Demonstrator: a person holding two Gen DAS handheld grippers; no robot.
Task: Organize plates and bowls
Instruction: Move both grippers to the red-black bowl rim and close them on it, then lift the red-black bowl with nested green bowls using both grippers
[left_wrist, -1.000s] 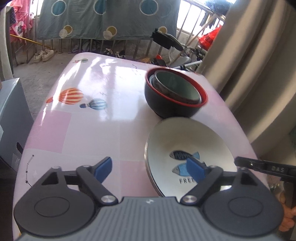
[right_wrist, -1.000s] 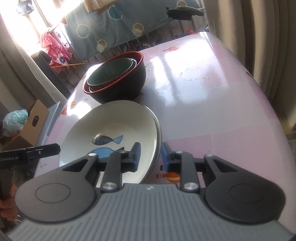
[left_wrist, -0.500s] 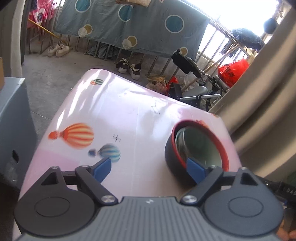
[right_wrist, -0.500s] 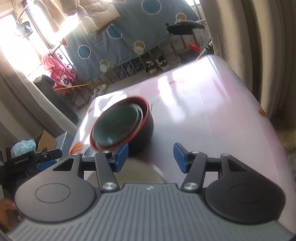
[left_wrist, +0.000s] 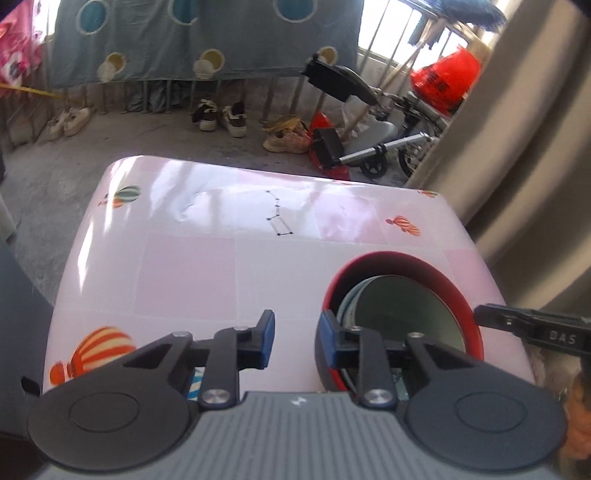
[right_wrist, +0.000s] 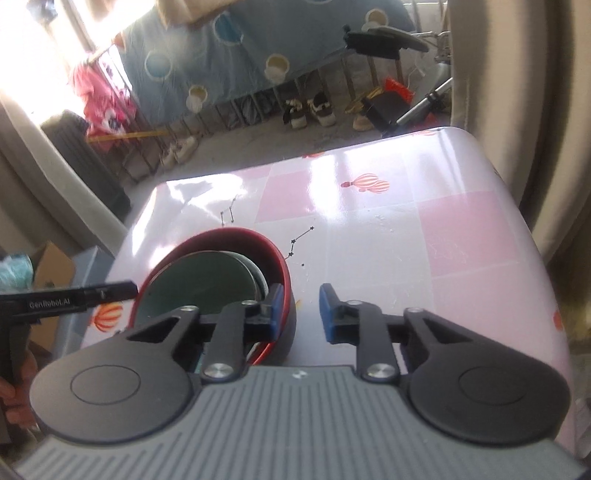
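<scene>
A black bowl with a red rim (left_wrist: 402, 260) stands on the pink table (left_wrist: 192, 266), with smaller grey-green bowls (left_wrist: 406, 314) nested inside. My left gripper (left_wrist: 293, 341) is open, its right finger inside the bowl's left rim, its left finger outside. In the right wrist view the same black bowl (right_wrist: 236, 240) holds the grey-green bowls (right_wrist: 199, 280). My right gripper (right_wrist: 298, 312) is open, its left finger inside the bowl's right rim, its right finger outside over the table. The fish plate is hidden under the grippers.
The pink balloon-print table (right_wrist: 424, 229) ends at rounded far corners. A beige curtain (left_wrist: 535, 147) hangs close on the right. Beyond the far edge lie shoes (left_wrist: 221, 114), a folded scooter (left_wrist: 369, 122) and a blue sheet on railings (left_wrist: 184, 37).
Both grippers have risen and moved forward from the fish plate to the nested bowls. The right gripper opened off the plate's rim. Both sets of jaws now straddle the black bowl's rim.
</scene>
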